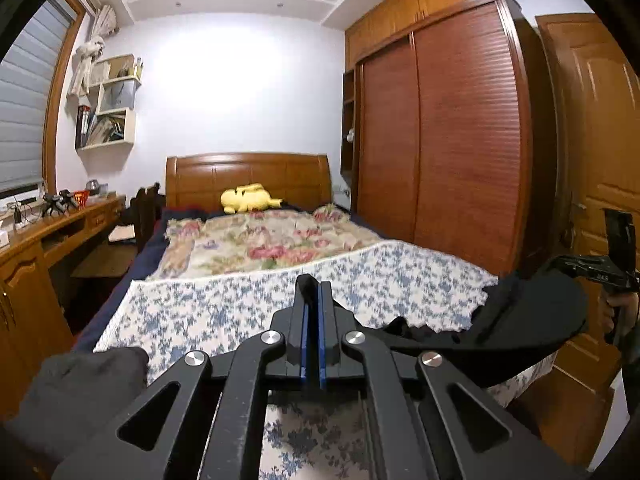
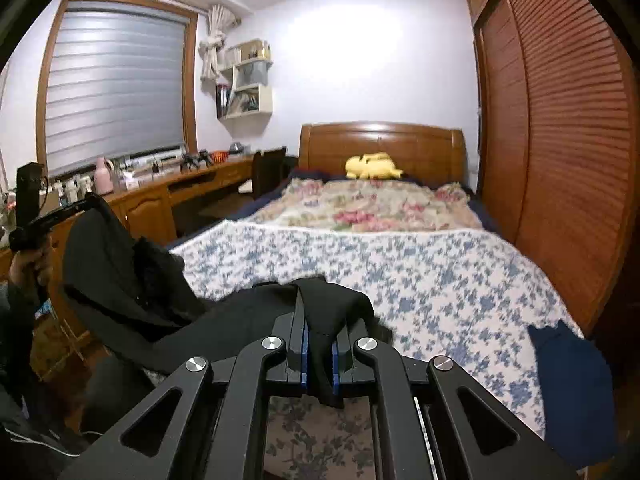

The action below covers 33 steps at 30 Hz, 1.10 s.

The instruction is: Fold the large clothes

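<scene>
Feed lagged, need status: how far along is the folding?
No fold shows yet. Both the left tool and right tool grip the black garment, lifted above the bed. Left: spread and fold it; a dark blue garment lies at the bed corner.

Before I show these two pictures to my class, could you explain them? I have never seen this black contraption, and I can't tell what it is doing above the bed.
No robot here: a person holds a two-finger gripper in each hand, each with a camera looking along its fingers. One picture comes from the left gripper, one from the right gripper. Both hold a black garment stretched between them above the blue-flowered bedspread. The right one visibly pinches cloth. The left looks shut, its grip clearer from the right view. A dark blue garment lies at the bed's corner.
</scene>
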Tool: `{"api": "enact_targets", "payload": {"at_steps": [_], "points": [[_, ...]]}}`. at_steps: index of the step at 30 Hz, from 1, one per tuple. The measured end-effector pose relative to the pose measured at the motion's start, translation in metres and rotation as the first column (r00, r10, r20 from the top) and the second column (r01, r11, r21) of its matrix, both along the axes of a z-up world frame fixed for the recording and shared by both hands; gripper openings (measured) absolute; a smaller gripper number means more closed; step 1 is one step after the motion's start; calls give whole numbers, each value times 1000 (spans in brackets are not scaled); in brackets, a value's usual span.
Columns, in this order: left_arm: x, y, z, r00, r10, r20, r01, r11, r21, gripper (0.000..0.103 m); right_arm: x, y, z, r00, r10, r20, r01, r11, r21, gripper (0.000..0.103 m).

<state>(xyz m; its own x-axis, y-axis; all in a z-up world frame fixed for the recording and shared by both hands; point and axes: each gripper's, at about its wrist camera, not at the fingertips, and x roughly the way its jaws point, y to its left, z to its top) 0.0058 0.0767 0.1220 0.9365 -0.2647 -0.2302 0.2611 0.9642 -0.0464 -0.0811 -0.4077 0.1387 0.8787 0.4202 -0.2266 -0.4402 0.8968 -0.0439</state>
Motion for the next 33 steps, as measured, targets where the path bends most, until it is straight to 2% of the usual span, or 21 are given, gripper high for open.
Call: {"api": "enact_targets", "payload": {"at_steps": [3, 6, 10, 14, 21, 29, 33], "points": [[6, 3, 2, 1000, 10, 11, -10, 1000, -5, 4, -10, -8, -3, 999, -20, 26, 20, 1000, 3, 7], [30, 4, -10, 999, 28, -17, -28, 1000, -14, 4, 13, -7, -20, 998, -56, 5, 56, 998, -21, 7], [81, 4, -45, 993, 58, -103, -61, 998, -22, 4, 65, 13, -49, 995, -91, -44, 88, 993, -80, 8], [135, 11, -84, 979, 90, -181, -100, 994, -48, 4, 123, 25, -80, 992, -105, -75, 99, 991, -91, 8], [191, 10, -133, 960, 142, -242, -161, 985, -60, 4, 221, 44, -128, 973, -156, -172, 139, 985, -107, 8], [252, 20, -158, 957, 145, -249, -187, 970, -153, 4, 304, 68, -115, 964, -186, -192, 157, 975, -156, 8], [276, 28, -163, 958, 146, -246, -187, 970, -153, 4, 346, 90, -114, 957, -207, -201, 169, 967, -193, 8]]}}
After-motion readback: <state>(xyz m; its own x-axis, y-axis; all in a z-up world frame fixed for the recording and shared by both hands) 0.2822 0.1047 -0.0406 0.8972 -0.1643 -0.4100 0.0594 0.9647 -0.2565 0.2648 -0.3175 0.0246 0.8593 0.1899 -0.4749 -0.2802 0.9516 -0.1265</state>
